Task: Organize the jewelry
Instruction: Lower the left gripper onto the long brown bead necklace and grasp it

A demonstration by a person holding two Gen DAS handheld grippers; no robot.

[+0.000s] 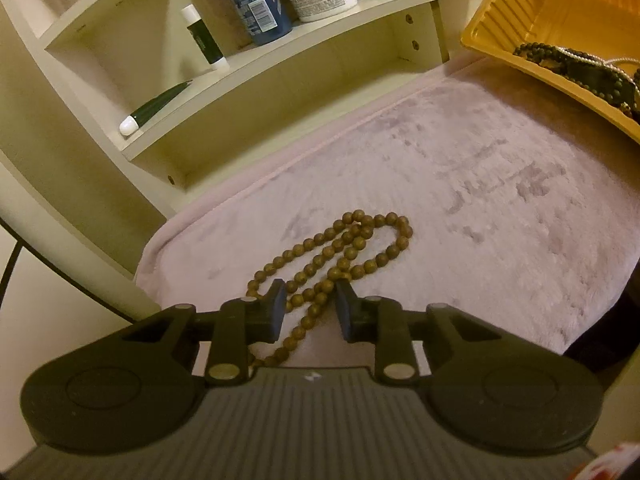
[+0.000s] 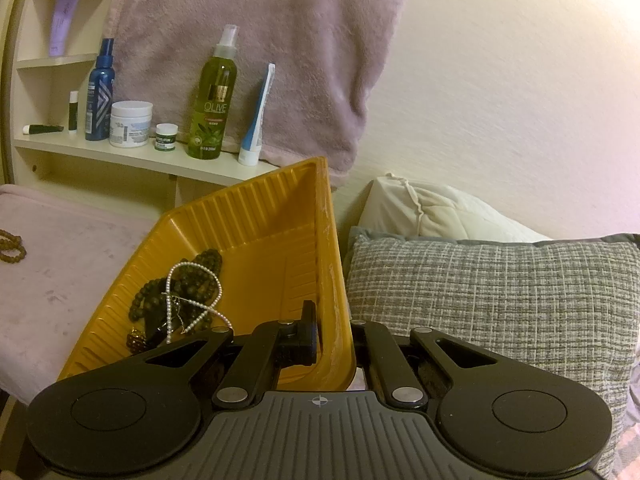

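A brown wooden bead necklace [image 1: 340, 252] lies coiled on the pink fuzzy cloth [image 1: 460, 184]. My left gripper [image 1: 310, 298] is open, its fingers on either side of the near strands. My right gripper [image 2: 330, 332] is shut on the rim of a yellow plastic tray [image 2: 256, 240] and holds it tilted. In the tray lie dark bead strands [image 2: 196, 280] and a white pearl strand [image 2: 176, 304]. The tray also shows in the left wrist view [image 1: 532, 20] at the upper right. The brown necklace shows at the right wrist view's left edge [image 2: 10, 245].
A cream shelf [image 1: 248, 92] behind the cloth holds a blue bottle [image 2: 100, 92], a white cream jar [image 2: 131, 124], a green olive spray bottle [image 2: 212, 100] and tubes. A grey checked pillow [image 2: 500, 304] and a white pillow [image 2: 424, 208] lie right of the tray.
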